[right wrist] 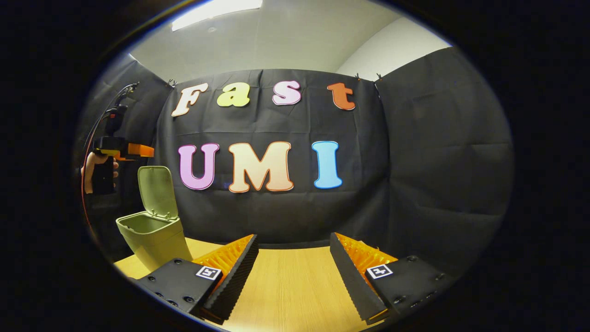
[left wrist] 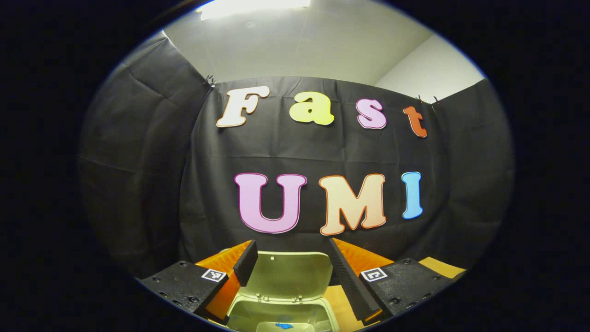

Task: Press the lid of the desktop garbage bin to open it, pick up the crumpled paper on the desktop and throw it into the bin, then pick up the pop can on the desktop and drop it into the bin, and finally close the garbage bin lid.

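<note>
Bin stood at the table's left side with its lid tipped upright; something pale with a blue patch lay inside. Left gripper hovered above the opening, fingers spread and empty, held by a hand. Right gripper was level over bare table, also spread, grasping nothing.

The garbage bin stands on the wooden table, its lid raised upright. Right of the bin, the right gripper is open with nothing between its fingers. Above the bin, a hand holds the left gripper; finger state appears indeterminate.
</note>
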The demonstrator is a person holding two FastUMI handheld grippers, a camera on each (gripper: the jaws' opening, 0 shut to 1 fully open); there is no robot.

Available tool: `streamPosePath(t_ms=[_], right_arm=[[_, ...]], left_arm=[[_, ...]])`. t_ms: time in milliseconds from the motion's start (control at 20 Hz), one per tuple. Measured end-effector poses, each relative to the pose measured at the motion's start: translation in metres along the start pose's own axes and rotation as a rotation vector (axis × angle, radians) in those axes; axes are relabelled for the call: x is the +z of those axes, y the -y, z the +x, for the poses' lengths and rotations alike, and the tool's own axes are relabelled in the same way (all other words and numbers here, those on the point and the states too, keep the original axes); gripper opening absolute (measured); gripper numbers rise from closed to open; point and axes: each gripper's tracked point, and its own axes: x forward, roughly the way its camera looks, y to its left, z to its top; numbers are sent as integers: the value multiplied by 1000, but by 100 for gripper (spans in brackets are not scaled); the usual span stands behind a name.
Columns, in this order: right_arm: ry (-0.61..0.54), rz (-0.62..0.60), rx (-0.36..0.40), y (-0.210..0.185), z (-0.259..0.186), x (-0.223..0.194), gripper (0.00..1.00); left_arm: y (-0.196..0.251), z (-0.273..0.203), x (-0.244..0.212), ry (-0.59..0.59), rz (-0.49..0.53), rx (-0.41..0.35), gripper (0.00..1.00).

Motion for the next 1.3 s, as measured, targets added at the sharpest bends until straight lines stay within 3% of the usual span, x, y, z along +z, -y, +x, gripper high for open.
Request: streamPosePath(t_ms=[200, 500, 700, 950, 1050, 1300], right_arm=[[13, -5, -24, 1, -1, 7, 98], [14, 6, -46, -1, 1, 7, 98], [7, -1, -53, -3, 3, 3, 98], [2, 4, -51, -5, 5, 0, 98], [2, 6, -48, -6, 6, -1, 98], [-8, 20, -33, -8, 6, -7, 100]], left_arm=[[-10, 32, 2, -14, -17, -17, 88], [-26, 72, -18, -79, 78, -32, 88], [-27, 88, -29, -132, -11, -52, 89], [-22, 85, -60, -253, -46, -70, 89], [-26, 82, -59, -257, -49, -58, 92], [-27, 47, -66, -278, -77, -43, 88]])
